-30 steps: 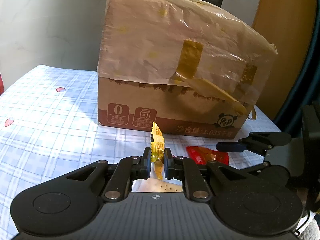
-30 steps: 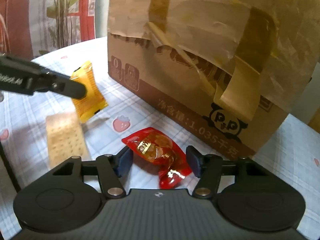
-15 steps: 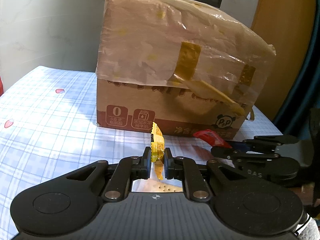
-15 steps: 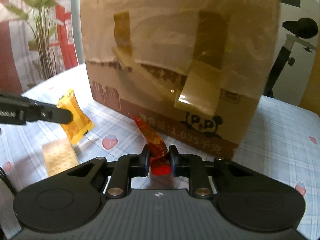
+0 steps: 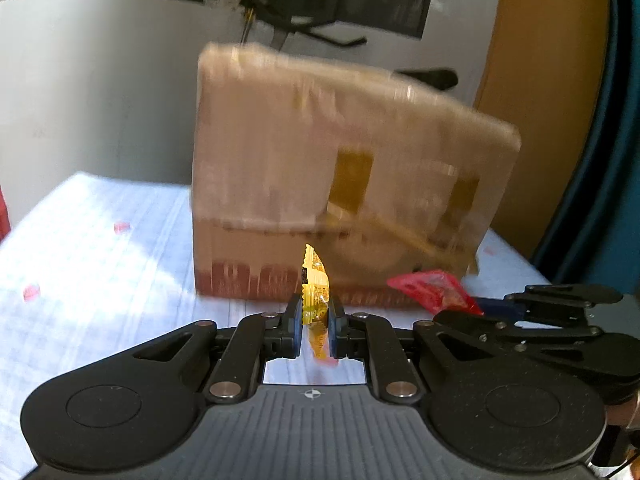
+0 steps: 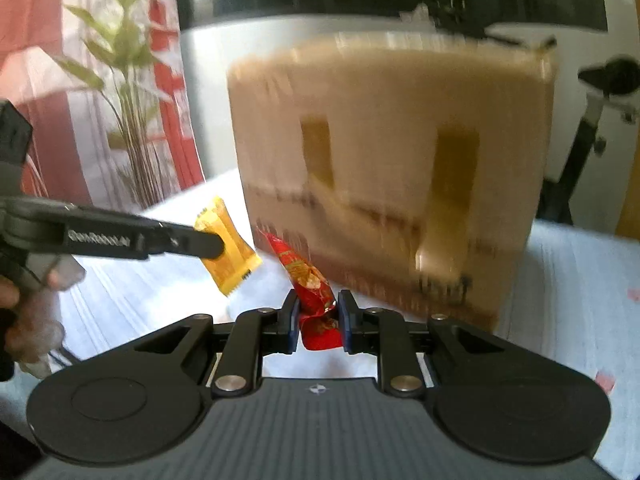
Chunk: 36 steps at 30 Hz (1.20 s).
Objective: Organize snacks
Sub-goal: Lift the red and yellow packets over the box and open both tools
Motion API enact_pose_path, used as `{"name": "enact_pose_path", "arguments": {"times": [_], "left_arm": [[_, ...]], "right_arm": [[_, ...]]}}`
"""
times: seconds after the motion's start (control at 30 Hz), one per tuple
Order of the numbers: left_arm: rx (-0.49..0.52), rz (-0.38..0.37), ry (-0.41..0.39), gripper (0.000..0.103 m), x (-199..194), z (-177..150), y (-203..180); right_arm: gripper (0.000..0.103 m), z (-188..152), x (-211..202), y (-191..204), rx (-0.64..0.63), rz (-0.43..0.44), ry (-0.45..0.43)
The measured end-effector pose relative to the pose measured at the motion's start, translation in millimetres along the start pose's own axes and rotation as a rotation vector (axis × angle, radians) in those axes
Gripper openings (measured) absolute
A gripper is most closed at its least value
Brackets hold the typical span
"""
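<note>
The left tongs [image 5: 315, 320] are clamped on a yellow packet [image 5: 314, 280], the right tongs [image 6: 319, 316] on a red packet [image 6: 310, 280]; both packets hang clear of the table [image 5: 100, 248], before the taped box [image 5: 340, 184]. Each is pinched only by thin, slick wrapper, so a jolt could let one slip; side by side, the tongs might also knock together.

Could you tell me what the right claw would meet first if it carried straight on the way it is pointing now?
Most likely the cardboard box. The right claw, shut on the red snack packet, points at the box's lower front face, with only bare tablecloth between. Blur makes depth uncertain.
</note>
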<state>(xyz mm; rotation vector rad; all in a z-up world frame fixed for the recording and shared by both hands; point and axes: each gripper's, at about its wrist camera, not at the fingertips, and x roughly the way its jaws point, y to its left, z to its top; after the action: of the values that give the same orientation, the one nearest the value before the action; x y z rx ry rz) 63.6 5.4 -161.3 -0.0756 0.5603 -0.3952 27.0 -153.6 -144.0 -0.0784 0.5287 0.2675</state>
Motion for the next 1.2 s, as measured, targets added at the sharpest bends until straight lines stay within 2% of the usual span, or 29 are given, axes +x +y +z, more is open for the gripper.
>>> {"name": "enact_pose_path", "arguments": {"times": [0.33, 0.47, 0.53, 0.67, 0.8, 0.93, 1.07, 1.1, 1.17, 1.2], "left_arm": [[0.078, -0.007, -0.229, 0.014, -34.7, 89.2, -2.8], [0.100, -0.005, -0.280, 0.014, -29.0, 129.3, -3.6], [0.099, -0.006, -0.292, 0.014, -18.4, 145.2, -2.3], [0.099, 0.012, -0.275, 0.014, 13.0, 172.3, 0.1], [0.117, 0.050, -0.242, 0.014, 37.9, 188.2, 1.7], [0.126, 0.074, -0.199, 0.014, 52.1, 190.7, -4.6], [0.135, 0.080, -0.152, 0.015, 64.3, 187.4, -5.3], [0.138, 0.075, -0.139, 0.016, 65.3, 185.8, -6.2], [0.138, 0.074, -0.123, 0.030, 65.8, 183.4, -2.4], [0.137, 0.075, -0.122, 0.034, 63.9, 182.2, -1.0]], "right_arm": [[0.021, 90.3, -30.4, -2.7, -0.003, 0.023, -0.232], [0.021, 125.8, -22.6, -18.5, -0.007, -0.036, -0.266], [0.021, 142.1, -9.4, -30.7, 0.004, -0.082, -0.257], [0.021, 162.3, 19.3, -55.3, 0.033, -0.186, -0.222], [0.021, 168.4, 44.0, -79.6, 0.080, -0.275, -0.164], [0.021, 160.4, 56.4, -98.1, 0.101, -0.332, -0.104], [0.022, 154.0, 60.4, -101.6, 0.080, -0.353, -0.073], [0.022, 153.9, 59.7, -99.8, 0.077, -0.354, -0.074], [0.036, 153.3, 56.7, -97.5, 0.075, -0.348, -0.080], [0.040, 152.8, 54.6, -95.9, 0.074, -0.342, -0.084]]}}
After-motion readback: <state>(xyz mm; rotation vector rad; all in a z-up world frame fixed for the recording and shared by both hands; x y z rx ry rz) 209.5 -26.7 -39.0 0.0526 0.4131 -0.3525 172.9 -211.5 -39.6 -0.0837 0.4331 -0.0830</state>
